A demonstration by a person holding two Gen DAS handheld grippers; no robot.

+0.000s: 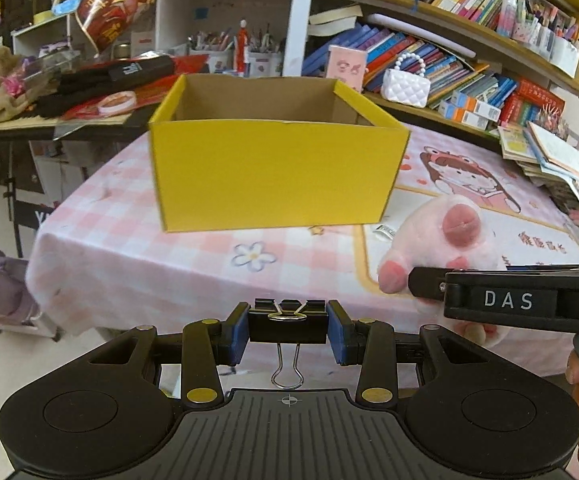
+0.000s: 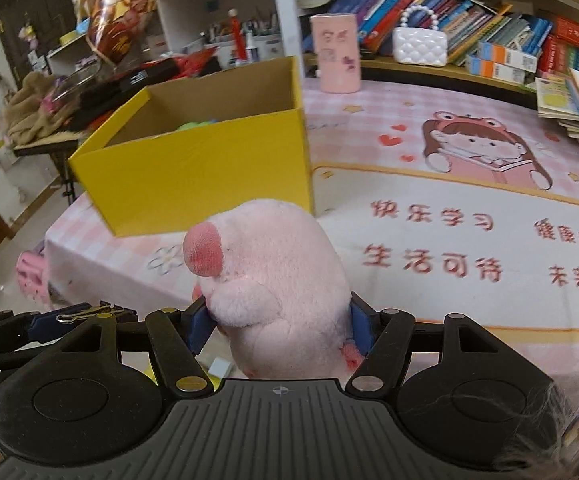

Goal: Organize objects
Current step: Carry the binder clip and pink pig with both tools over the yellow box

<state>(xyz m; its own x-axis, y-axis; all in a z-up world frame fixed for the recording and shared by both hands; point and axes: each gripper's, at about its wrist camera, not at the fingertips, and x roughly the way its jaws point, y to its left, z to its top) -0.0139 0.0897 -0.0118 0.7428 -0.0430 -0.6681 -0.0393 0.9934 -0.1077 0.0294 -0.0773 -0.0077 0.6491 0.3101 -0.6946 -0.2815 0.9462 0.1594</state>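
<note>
An open yellow cardboard box (image 1: 273,168) stands on the pink checked tablecloth; it also shows in the right wrist view (image 2: 193,176), with something green inside. My left gripper (image 1: 288,326) is shut on a black binder clip (image 1: 288,322) and holds it in front of the box, off the table's near edge. My right gripper (image 2: 281,326) is shut on a pink plush pig (image 2: 273,276), held to the right of the box. The pig (image 1: 449,236) and the right gripper's body also show at the right of the left wrist view.
A pink cup-shaped container (image 2: 336,53) and a white quilted mini bag (image 2: 419,42) stand behind the box near bookshelves (image 1: 469,40). A stack of books (image 1: 549,160) lies at the table's right. A cluttered side table (image 1: 69,92) stands left. The floor lies below left.
</note>
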